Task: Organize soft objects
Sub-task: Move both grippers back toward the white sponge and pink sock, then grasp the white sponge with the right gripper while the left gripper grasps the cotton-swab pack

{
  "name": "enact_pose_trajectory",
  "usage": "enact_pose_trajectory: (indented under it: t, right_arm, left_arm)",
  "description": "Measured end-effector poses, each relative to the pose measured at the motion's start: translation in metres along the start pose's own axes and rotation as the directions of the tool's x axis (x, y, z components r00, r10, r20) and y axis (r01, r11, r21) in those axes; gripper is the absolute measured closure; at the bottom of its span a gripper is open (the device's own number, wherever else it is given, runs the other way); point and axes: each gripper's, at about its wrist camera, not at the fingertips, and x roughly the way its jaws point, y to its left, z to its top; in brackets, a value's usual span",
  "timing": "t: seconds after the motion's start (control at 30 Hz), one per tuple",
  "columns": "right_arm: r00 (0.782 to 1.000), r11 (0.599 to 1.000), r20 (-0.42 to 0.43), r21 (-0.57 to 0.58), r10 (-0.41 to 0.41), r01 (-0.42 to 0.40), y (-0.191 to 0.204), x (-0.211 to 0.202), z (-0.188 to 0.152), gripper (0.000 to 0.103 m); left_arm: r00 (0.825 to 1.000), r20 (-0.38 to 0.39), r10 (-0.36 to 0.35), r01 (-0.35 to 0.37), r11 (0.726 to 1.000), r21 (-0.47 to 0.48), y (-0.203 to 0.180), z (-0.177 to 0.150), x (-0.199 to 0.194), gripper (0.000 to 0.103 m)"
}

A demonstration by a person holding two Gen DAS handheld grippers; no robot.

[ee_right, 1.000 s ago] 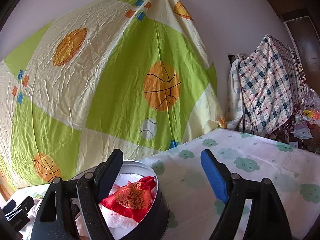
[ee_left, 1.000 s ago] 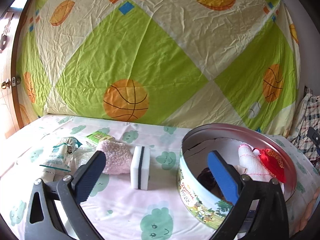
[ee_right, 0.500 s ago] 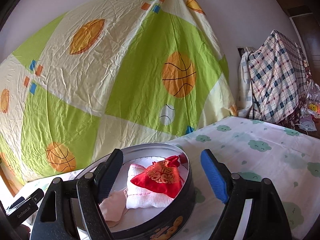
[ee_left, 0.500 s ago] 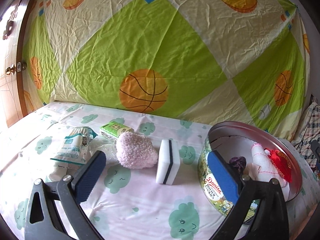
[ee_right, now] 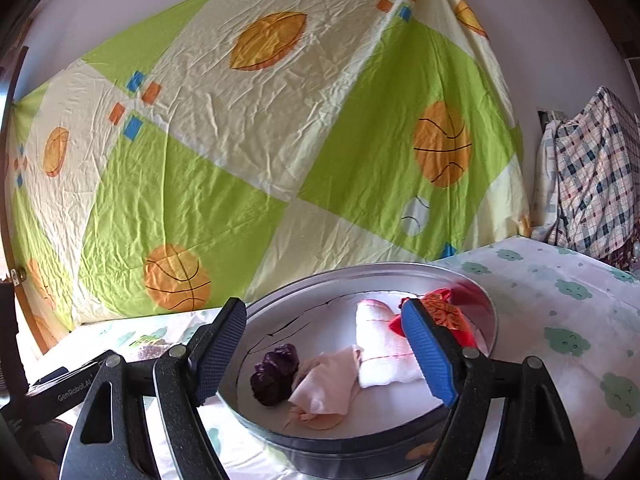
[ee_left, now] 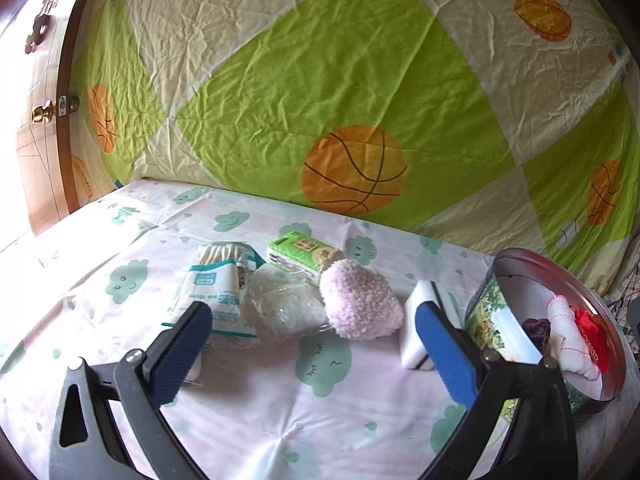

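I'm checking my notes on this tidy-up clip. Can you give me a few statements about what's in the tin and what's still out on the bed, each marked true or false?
1. The fluffy pink knitted piece lies inside the round metal biscuit tin. False: it lies on the cloud-print sheet, outside the tin.
2. The red embroidered pouch is in the tin. True.
3. The left tool is shut on the white sponge with a dark middle layer. False: it is open and holds nothing.
4. A dark purple bundle lies in the tin beside a pale pink cloth. True.
5. The right tool is open. True.
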Motion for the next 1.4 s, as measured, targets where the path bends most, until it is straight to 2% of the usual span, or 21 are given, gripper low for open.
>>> enact_pose_trajectory:
  t: [0.27,0.53,0.77,0.87,0.93,1.1,1.17,1.23,1.4]
  right_arm:
    - [0.992,0.992,-0.083,-0.077,0.097,-0.104,0.052,0.01,-0.011,0.021]
    - [0.967,0.974,-0.193,-0.119,0.167,-0.192,0.102,0.031,-0.024,0.04]
    - [0.922,0.968,-0.345,-0.11,0.174,-0.224,0.139,0.067,-0.038,0.043]
    - [0.893,0.97,-0.42,-0.1,0.159,-0.22,0.148,0.088,-0.044,0.057]
    - [0.878,0.974,-0.456,-0.092,0.145,-0.208,0.149,0.097,-0.048,0.058]
    - [0.845,0.982,-0.525,-0.088,0.099,-0.17,0.15,0.114,-0.055,0.058]
    - [0.826,0.982,-0.557,-0.087,0.09,-0.166,0.151,0.122,-0.059,0.058]
    - [0.808,0.984,-0.583,-0.08,0.083,-0.159,0.152,0.128,-0.062,0.062]
    - [0.796,0.987,-0.599,-0.06,0.086,-0.152,0.15,0.135,-0.064,0.07]
  left_arm:
    - [0.999,-0.023,0.047,-0.048,0.997,-0.058,0.043,0.011,0.011,0.001]
    - [0.991,-0.02,0.132,-0.133,0.989,-0.069,0.081,0.023,0.021,0.001]
    - [0.988,-0.055,0.142,-0.148,0.979,-0.141,0.119,0.034,0.032,0.001]
    - [0.989,-0.062,0.138,-0.146,0.976,-0.162,0.126,0.038,0.036,0.001]
    - [0.99,-0.067,0.128,-0.138,0.975,-0.172,0.129,0.04,0.038,0.001]
    - [0.992,-0.08,0.094,-0.104,0.985,-0.14,0.118,0.044,0.047,0.001]
    - [0.992,-0.101,0.072,-0.084,0.989,-0.118,0.11,0.045,0.054,0.001]
    - [0.99,-0.128,0.063,-0.074,0.993,-0.091,0.101,0.044,0.064,0.001]
    - [0.972,-0.227,0.064,-0.076,0.996,-0.043,0.079,0.041,0.089,0.001]
